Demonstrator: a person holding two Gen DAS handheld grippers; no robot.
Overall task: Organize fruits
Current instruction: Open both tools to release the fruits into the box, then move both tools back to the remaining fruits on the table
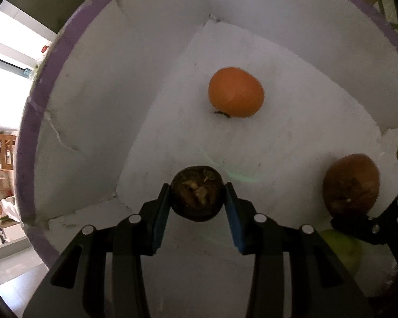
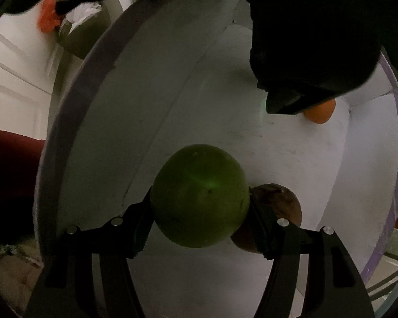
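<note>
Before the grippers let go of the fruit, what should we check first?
1. Left gripper holds the small dark fruit: ok.
2. Right gripper holds the green fruit: ok.
3. Both are inside the white box: ok.
4. Dark fruit clear of the orange fruit: ok.
5. Green fruit clear of the brown fruit: not ok, they sit right together.
6. Fruits touching the floor: cannot tell.
</note>
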